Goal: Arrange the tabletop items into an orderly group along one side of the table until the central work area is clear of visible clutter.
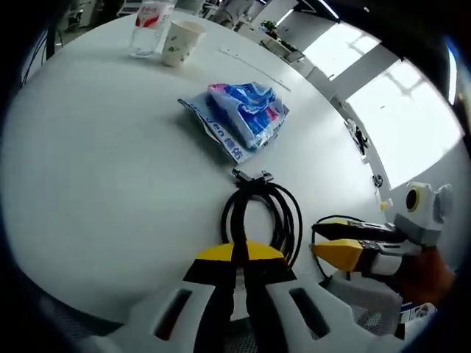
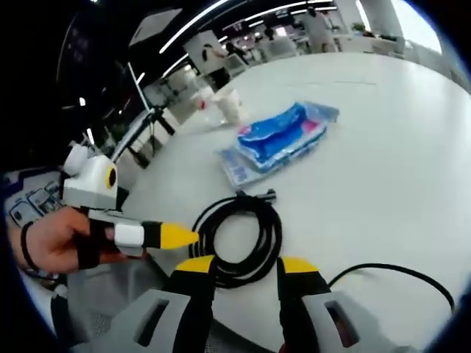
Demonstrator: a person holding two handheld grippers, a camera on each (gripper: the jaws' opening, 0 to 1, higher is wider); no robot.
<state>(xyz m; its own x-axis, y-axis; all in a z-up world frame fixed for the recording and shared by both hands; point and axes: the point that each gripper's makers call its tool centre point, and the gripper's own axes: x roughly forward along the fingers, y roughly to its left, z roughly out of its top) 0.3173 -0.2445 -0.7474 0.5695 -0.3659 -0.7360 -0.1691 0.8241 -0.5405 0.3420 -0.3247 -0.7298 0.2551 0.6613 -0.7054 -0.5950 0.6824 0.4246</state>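
Note:
A coiled black cable (image 1: 263, 209) (image 2: 246, 235) lies on the white round table (image 1: 96, 184) (image 2: 383, 184) near its edge. My left gripper (image 1: 240, 254) (image 2: 193, 237) is shut, its yellow tips meeting on the coil's rim. From the other side, my right gripper (image 2: 246, 266) (image 1: 335, 246) stands open, its jaws on either side of the coil's near edge. Beyond the coil lies a blue plastic packet (image 1: 243, 118) (image 2: 283, 136). At the far edge, side by side, stand a paper cup (image 1: 180, 40) (image 2: 229, 105) and a clear bottle with a red label (image 1: 149, 26) (image 2: 206, 103).
A thin black lead (image 2: 390, 270) trails over the table by my right gripper. A person's hand (image 2: 51, 243) holds the left gripper, and a grey chair (image 2: 110, 290) sits below the table edge. Desks and people fill the room behind.

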